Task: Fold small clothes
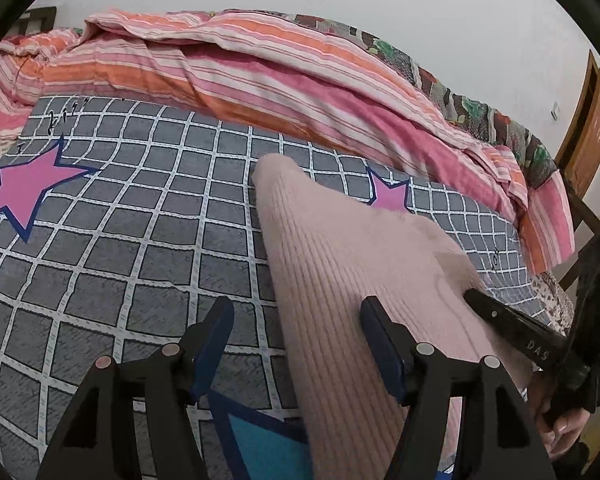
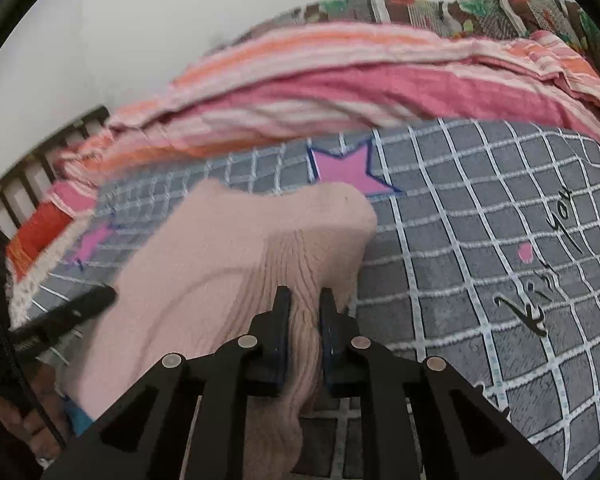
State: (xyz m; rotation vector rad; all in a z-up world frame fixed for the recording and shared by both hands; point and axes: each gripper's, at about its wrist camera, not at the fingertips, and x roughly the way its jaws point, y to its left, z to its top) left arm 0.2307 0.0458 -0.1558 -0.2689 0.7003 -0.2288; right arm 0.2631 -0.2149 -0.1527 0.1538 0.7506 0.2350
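A pale pink ribbed knit garment [image 1: 340, 264] lies on the grey checked bed sheet [image 1: 140, 200], running from the middle down to the lower right. My left gripper [image 1: 296, 312] is open, its right finger over the garment's left edge and its left finger over bare sheet. My right gripper [image 2: 304, 300] is shut on a bunched fold of the same garment [image 2: 228, 256], lifting it slightly. The right gripper's finger also shows in the left wrist view [image 1: 512, 320] at the garment's right side.
A pink and orange striped quilt [image 1: 260, 64] is piled along the far side of the bed, with a patterned blanket [image 1: 460, 96] behind it. A wooden door [image 1: 588, 128] stands at the right. A dark slatted headboard [image 2: 28, 184] is at the left in the right wrist view.
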